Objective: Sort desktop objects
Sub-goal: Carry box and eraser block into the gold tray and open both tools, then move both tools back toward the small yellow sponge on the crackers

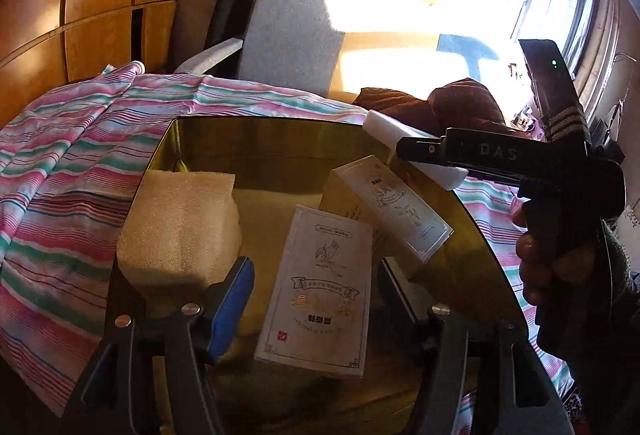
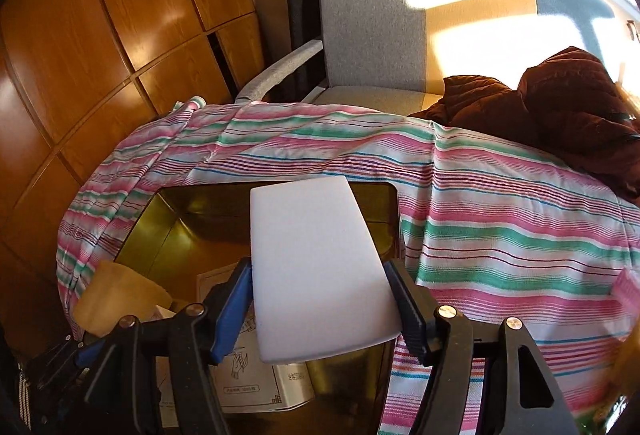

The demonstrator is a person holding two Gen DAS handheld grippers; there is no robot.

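So the white foam block (image 2: 320, 271) is pinched between the pads of the right gripper (image 2: 322, 309), hanging just over the right rim of the gold tin box (image 2: 168, 231), not dropped in yet. Its long axis runs straight out along the gripper fingers, pointing away toward the far edge of the table. From the left wrist view it also sits tilted, far end higher.

Inside the box already: a yellowish sponge (image 1: 180, 231) at the left wall and two white printed cartons (image 1: 320, 291), one lying roughly flat, the other propped at an angle against the right wall. So I'd say sorting is mostly done, and this block is the one left that I can see.

The left gripper (image 1: 316, 299) is spread wide over the flat carton, not squeezing anything.

Everything sits on a table with a pink and green striped cloth (image 2: 500, 203). Can't see any other loose items on it.
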